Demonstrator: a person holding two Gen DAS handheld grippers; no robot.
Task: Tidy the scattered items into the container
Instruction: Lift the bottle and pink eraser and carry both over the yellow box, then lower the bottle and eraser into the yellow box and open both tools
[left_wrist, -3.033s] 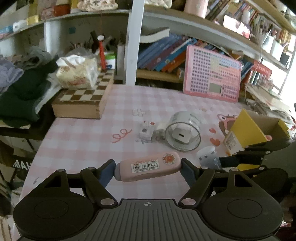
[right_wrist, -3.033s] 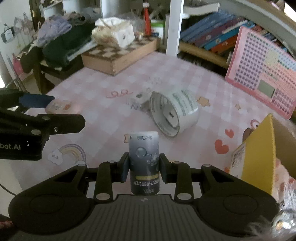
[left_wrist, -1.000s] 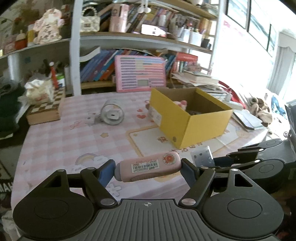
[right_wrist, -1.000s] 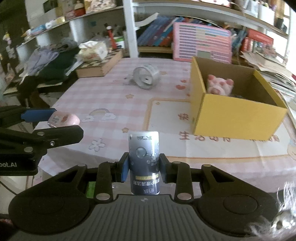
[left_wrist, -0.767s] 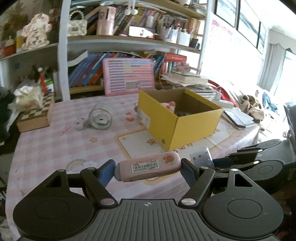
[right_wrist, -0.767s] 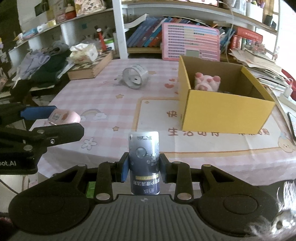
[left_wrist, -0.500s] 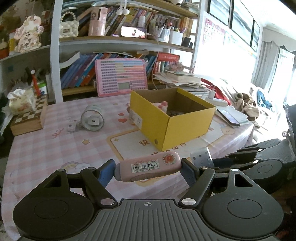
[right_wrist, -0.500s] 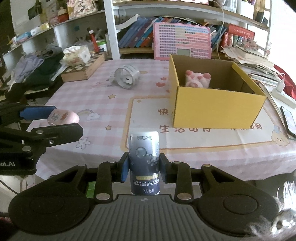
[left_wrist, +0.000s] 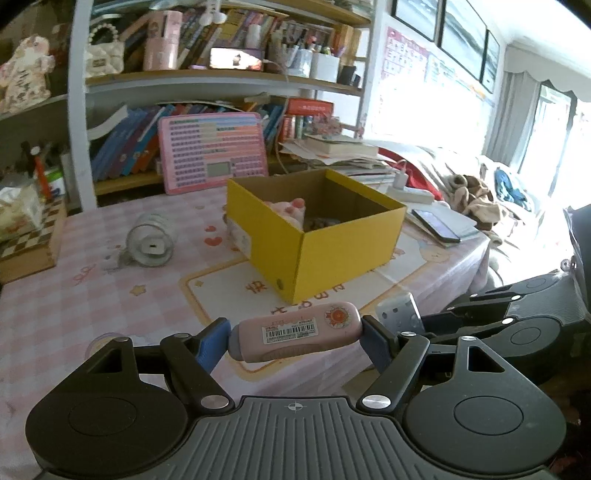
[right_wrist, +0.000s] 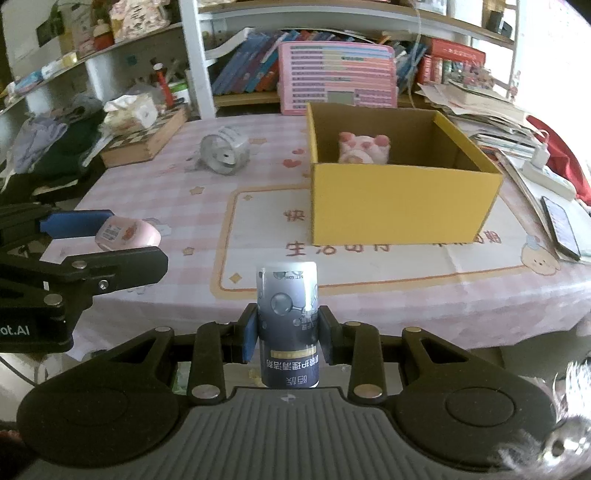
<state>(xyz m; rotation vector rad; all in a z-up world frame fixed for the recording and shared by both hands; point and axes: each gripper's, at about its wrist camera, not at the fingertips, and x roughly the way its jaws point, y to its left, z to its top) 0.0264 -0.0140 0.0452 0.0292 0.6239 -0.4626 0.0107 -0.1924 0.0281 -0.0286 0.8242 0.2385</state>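
Between the blue pads of your left gripper (left_wrist: 295, 338) a pink tube (left_wrist: 295, 335) with a barcode label lies crosswise, clamped end to end. Your right gripper (right_wrist: 287, 334) pinches a dark bottle (right_wrist: 288, 321) upright. Both hang short of the yellow box (right_wrist: 399, 201), where a pink plush (right_wrist: 364, 147) sits.

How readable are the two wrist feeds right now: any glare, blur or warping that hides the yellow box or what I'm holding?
Left wrist view: window glare blows out the right side, yet the yellow box and pink tube stay sharp; fisheye bends the shelves. Right wrist view: even light, dark bottle crisp, a blurred smudge in the lower right corner, clear of the box.
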